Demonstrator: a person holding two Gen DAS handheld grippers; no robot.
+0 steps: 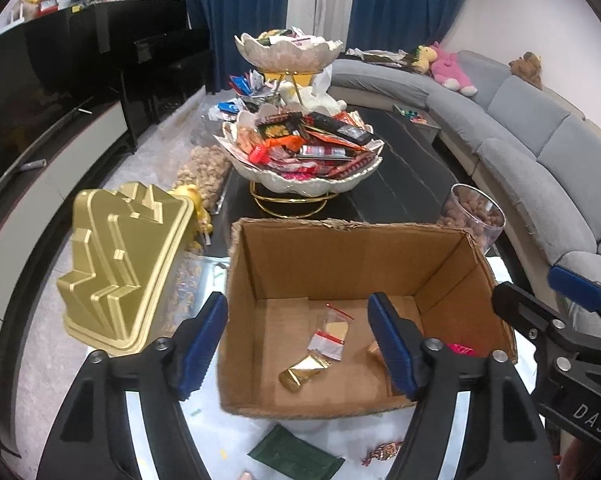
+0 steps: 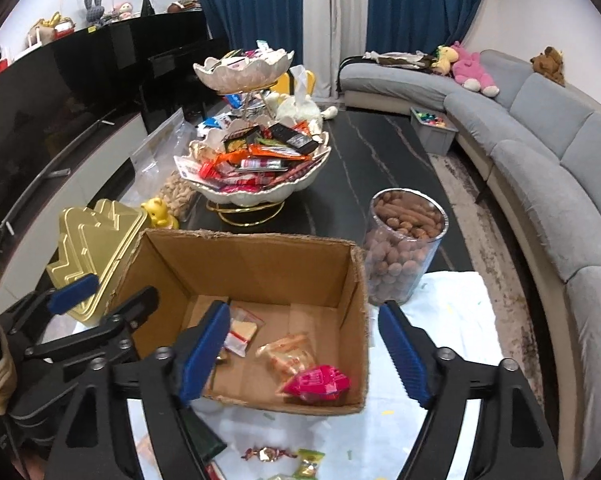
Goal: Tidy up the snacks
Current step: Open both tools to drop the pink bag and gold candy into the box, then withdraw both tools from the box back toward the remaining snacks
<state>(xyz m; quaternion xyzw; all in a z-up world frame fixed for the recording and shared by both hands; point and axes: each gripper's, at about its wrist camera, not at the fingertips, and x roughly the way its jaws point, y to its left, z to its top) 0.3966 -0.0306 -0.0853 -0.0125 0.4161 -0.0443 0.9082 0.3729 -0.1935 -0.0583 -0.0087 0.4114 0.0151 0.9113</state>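
An open cardboard box (image 1: 340,264) (image 2: 260,264) stands on the table in front of both grippers. In it lie a gold wrapped snack (image 1: 302,372), small clear bags (image 1: 330,332) (image 2: 240,330), an orange snack pack (image 2: 288,354) and a pink packet (image 2: 316,384). My left gripper (image 1: 300,344) is open and empty over the box's near wall. My right gripper (image 2: 300,356) is open and empty, its jaws either side of the box's right corner. Loose snacks lie before the box: a green packet (image 1: 296,454) and wrapped candies (image 1: 382,452) (image 2: 266,453).
A two-tier shell-shaped snack stand (image 1: 300,148) (image 2: 252,160) full of packets stands behind the box. A gold lid (image 1: 120,268) (image 2: 88,240) lies to the left, a clear jar of nuts (image 2: 404,240) (image 1: 474,212) to the right. A grey sofa (image 2: 540,168) curves along the right.
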